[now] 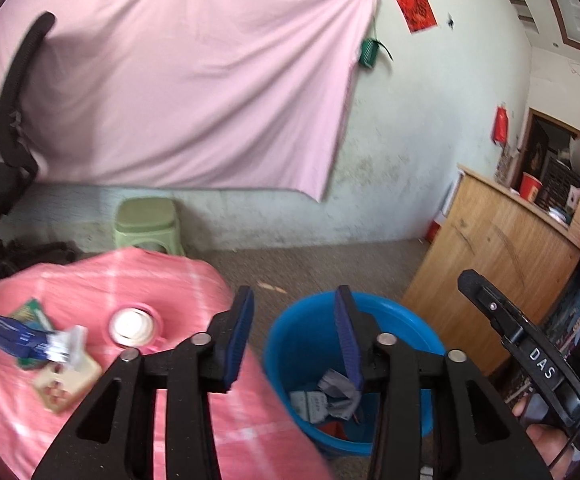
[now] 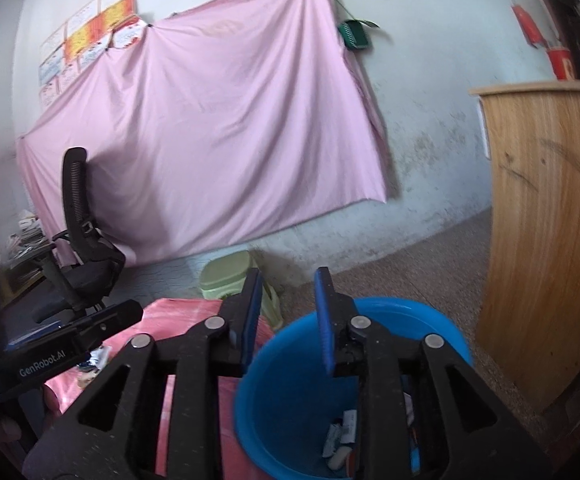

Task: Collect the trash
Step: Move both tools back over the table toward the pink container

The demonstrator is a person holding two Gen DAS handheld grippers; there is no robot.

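My left gripper stands open with nothing between its blue pads, held over the gap between the pink-clothed table and the blue bin. In the bin lie a crumpled grey wrapper and white packets. On the table are a blue wrapper, a green packet, a white round lid and a beige box. My right gripper is open and empty above the near rim of the blue bin, with white scraps at the bottom.
A green plastic stool stands behind the table. A black office chair is at the left, a wooden cabinet close on the right of the bin. A pink sheet covers the wall. Carpet floor lies between.
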